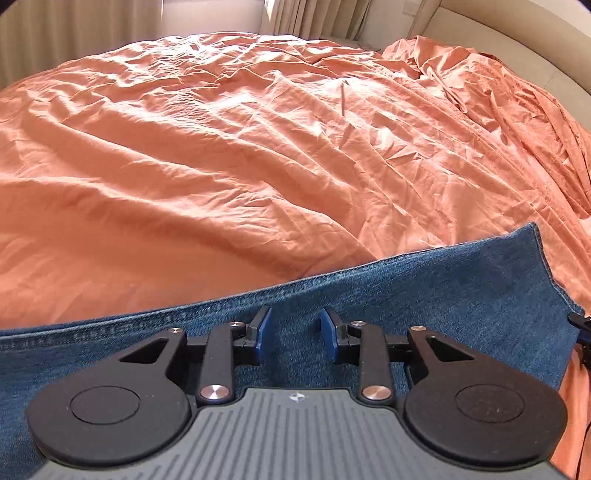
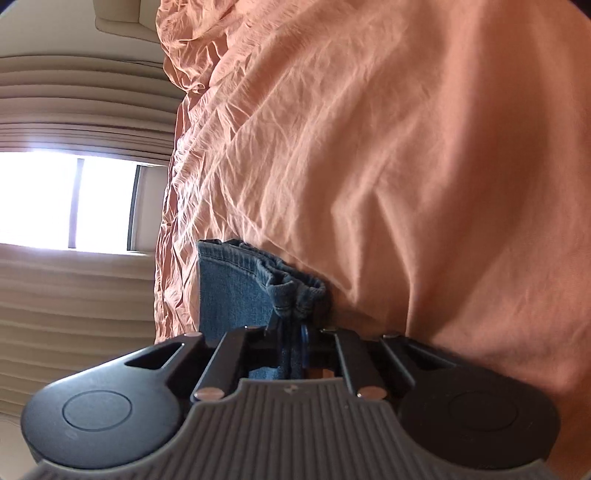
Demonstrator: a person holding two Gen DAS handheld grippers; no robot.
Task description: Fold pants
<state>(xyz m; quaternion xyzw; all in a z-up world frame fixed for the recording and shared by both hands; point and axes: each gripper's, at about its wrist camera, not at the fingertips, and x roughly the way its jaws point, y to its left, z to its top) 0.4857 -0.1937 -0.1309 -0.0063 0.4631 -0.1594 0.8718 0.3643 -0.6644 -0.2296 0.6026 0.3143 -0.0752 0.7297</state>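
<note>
Blue denim pants (image 1: 424, 288) lie flat across the near part of an orange bedsheet (image 1: 221, 166), with a hem corner pointing to the upper right. My left gripper (image 1: 295, 328) hovers over the denim with its blue pads (image 1: 263, 328) apart and nothing pinched between them. The right wrist view is rolled sideways. There my right gripper (image 2: 297, 343) is shut on a bunched, stitched edge of the pants (image 2: 236, 288), which stands up from the jaws against the sheet (image 2: 406, 184).
The wrinkled sheet covers the whole bed and is heaped at the far right (image 1: 498, 92). A beige padded headboard (image 1: 498, 29) and curtains (image 1: 74, 33) stand beyond it. A bright window (image 2: 66, 199) shows in the right wrist view. A black part (image 1: 578, 323) pokes in at the pants' right edge.
</note>
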